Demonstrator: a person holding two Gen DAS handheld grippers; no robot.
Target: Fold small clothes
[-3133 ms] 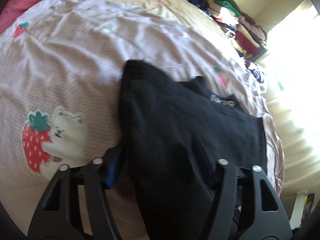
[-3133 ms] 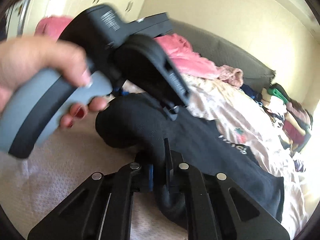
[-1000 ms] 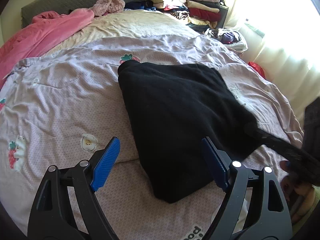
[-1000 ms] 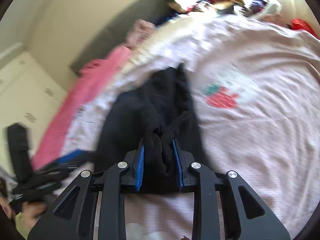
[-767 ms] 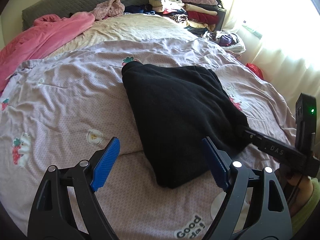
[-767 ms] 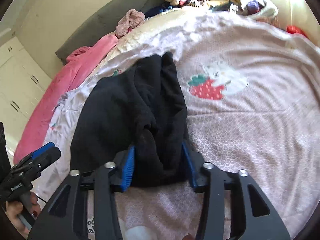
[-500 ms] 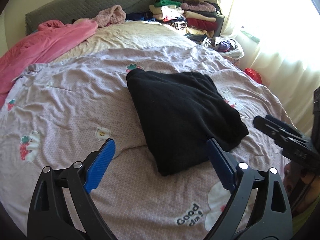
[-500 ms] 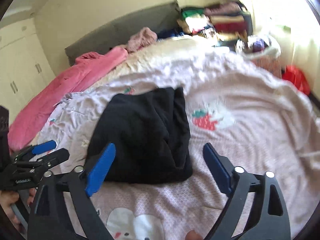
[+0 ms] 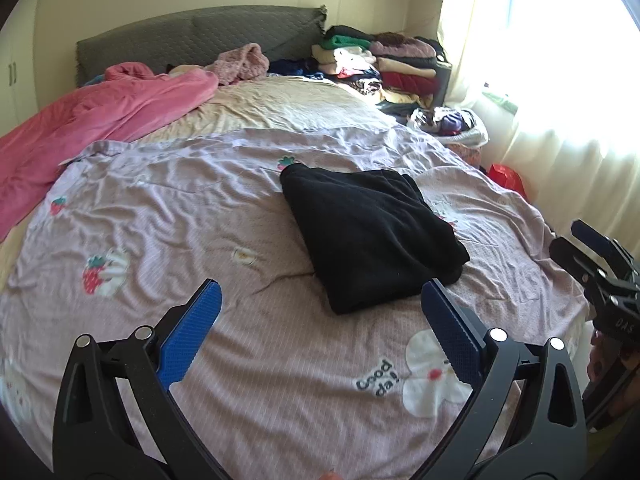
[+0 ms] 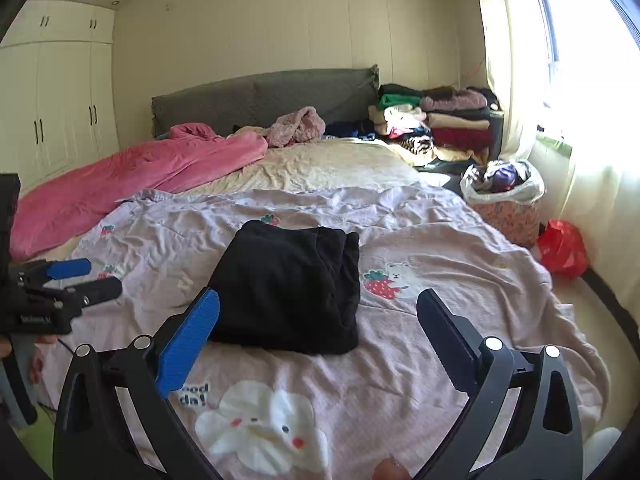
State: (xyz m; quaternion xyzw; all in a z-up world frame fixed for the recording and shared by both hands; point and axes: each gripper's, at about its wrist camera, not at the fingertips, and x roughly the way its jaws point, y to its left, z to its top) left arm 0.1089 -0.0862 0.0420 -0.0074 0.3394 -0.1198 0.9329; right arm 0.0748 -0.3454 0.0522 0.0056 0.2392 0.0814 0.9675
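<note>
Now both grippers have let go and pulled back: the left gripper (image 9: 320, 332) and right gripper (image 10: 320, 328) hang wide and empty. The black garment (image 9: 370, 234) lies folded mid-bed on the lilac quilt (image 9: 160, 208); this fold looks finished. Only the right view shows the wardrobe (image 10: 60, 108), far left.

- "Good da!" in dark letters is printed on the lilac quilt (image 9: 280, 380), beside a white flower patch.
- In the right wrist view the same print shows partly, as "ood da!" on the quilt (image 10: 360, 380).
- "DAS" stands on the right gripper (image 9: 592, 248).
- The white label on the left gripper (image 10: 76, 276) is too small to read.
</note>
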